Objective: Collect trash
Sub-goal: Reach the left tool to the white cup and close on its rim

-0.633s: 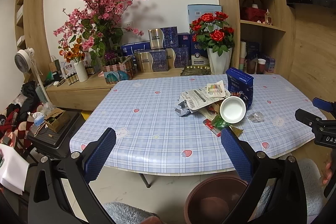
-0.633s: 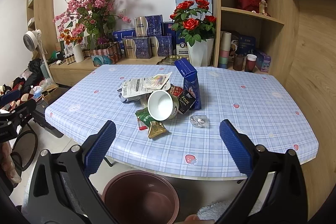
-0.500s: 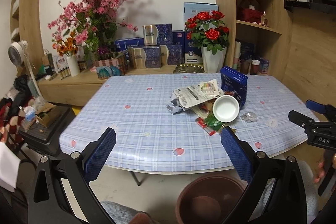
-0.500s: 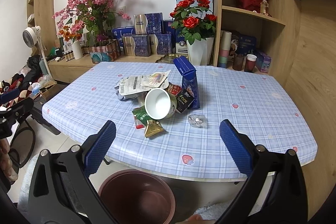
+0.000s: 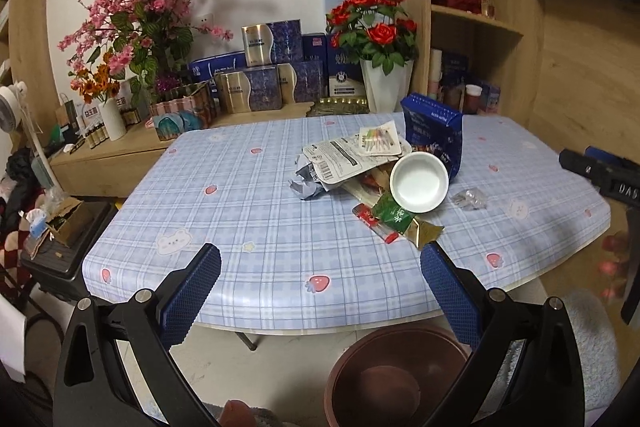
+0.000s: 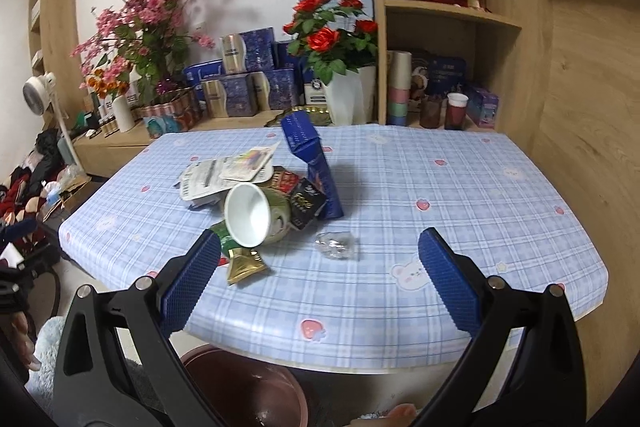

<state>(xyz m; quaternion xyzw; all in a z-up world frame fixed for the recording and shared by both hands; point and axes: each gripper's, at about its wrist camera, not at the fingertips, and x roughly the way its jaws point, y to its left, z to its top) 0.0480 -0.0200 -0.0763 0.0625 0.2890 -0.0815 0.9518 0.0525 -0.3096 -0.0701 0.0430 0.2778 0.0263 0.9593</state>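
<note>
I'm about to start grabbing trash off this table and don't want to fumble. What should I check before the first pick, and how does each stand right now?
1. Left gripper open and empty: ok.
2. Right gripper open and empty: ok.
3. Brown bin within reach, on the floor under the table's near edge: ok. Whether it holds anything: cannot tell.
4. Clear plastic scrap lies alone on the tablecloth, between the right gripper's fingers in view: ok as an easy first pick.
5. Paper cup on its side atop wrappers, may roll: not ok.
6. Blue box leaning, could topple if the pile shifts: not ok.
</note>
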